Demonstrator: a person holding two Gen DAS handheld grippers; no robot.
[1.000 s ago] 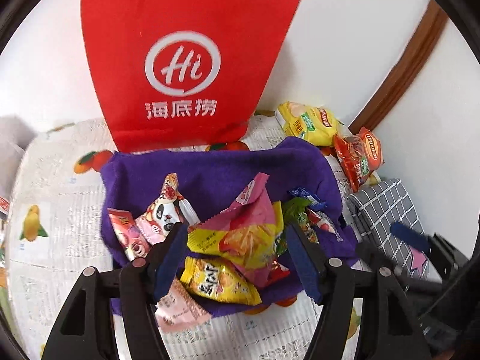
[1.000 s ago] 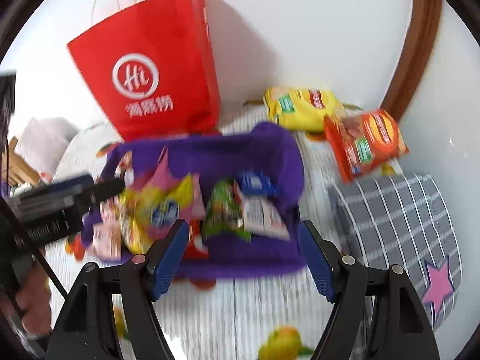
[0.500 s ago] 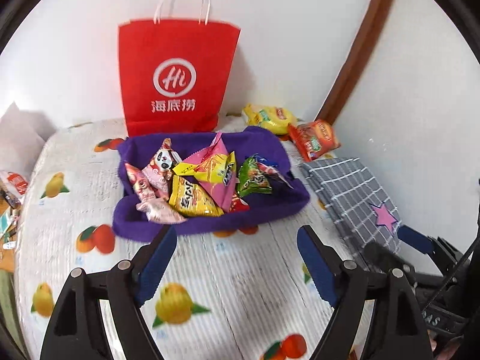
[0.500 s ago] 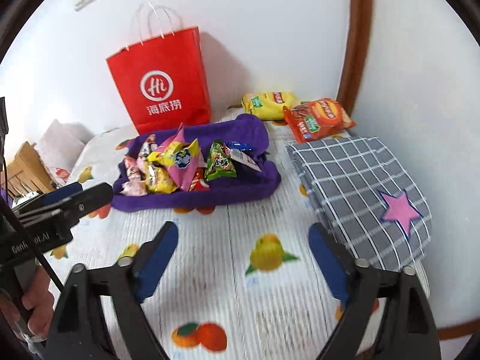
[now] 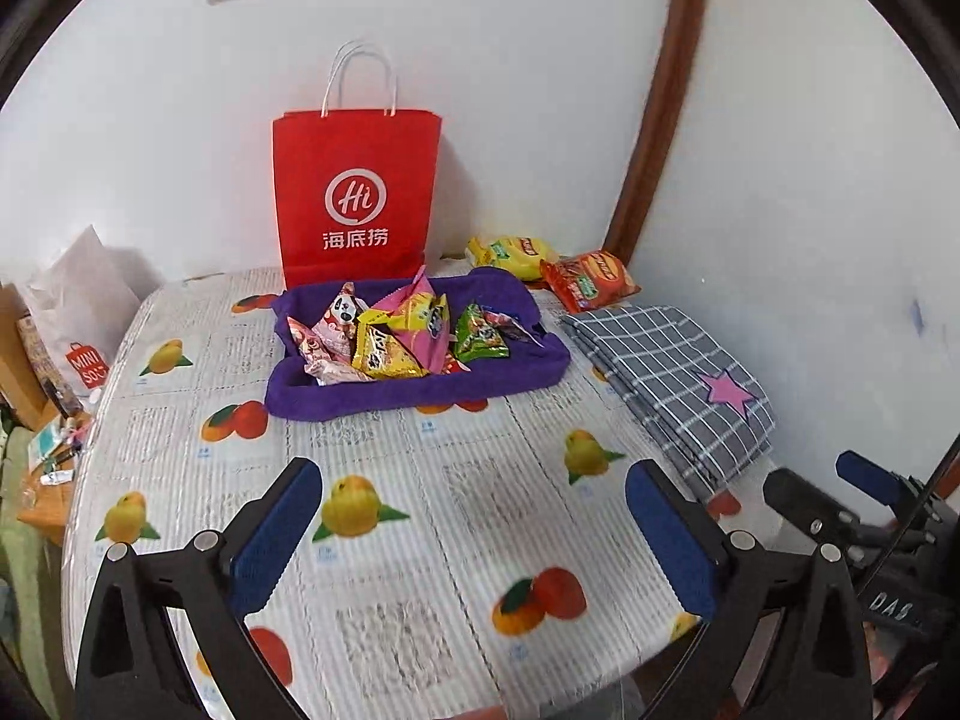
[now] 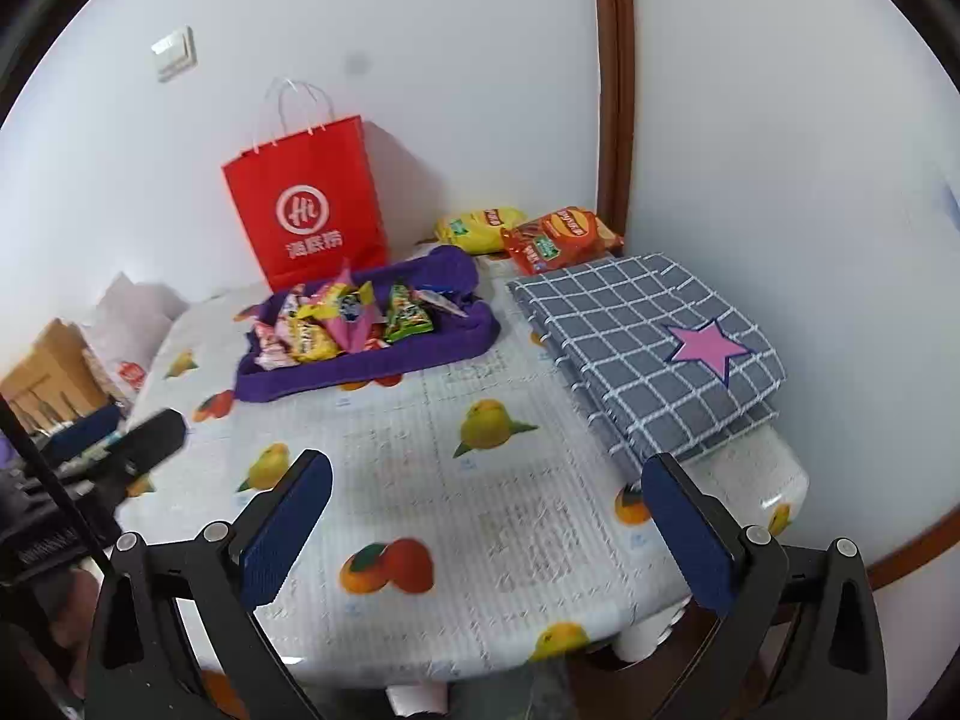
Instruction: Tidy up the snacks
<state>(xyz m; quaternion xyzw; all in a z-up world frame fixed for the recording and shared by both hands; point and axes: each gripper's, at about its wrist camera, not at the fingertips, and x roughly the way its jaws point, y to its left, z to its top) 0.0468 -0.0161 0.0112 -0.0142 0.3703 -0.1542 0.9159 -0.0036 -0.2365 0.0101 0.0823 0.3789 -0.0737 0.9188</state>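
Observation:
A purple tray [image 5: 414,397] at the back of the fruit-print table holds several snack packets [image 5: 396,336]. A yellow chip bag [image 5: 510,255] and a red chip bag [image 5: 591,285] lie behind it, by the wall. My left gripper [image 5: 474,531] hovers over the table's near part, well short of the tray. Its jaws are opening, with nothing between them. In the right wrist view my right gripper [image 6: 486,516] is also back from the tray [image 6: 360,369], and its jaws are opening on nothing.
A red paper bag [image 5: 354,198] stands against the wall behind the tray. A folded grey checked cloth [image 5: 672,378] with a pink star lies at the table's right. A white shopping bag [image 5: 78,312] and a cardboard box [image 6: 48,372] sit off the table's left edge.
Both grippers have pulled back and up from the purple tray, which now looks small and far. Both pairs of jaws have spread wider. The snacks stay in the tray.

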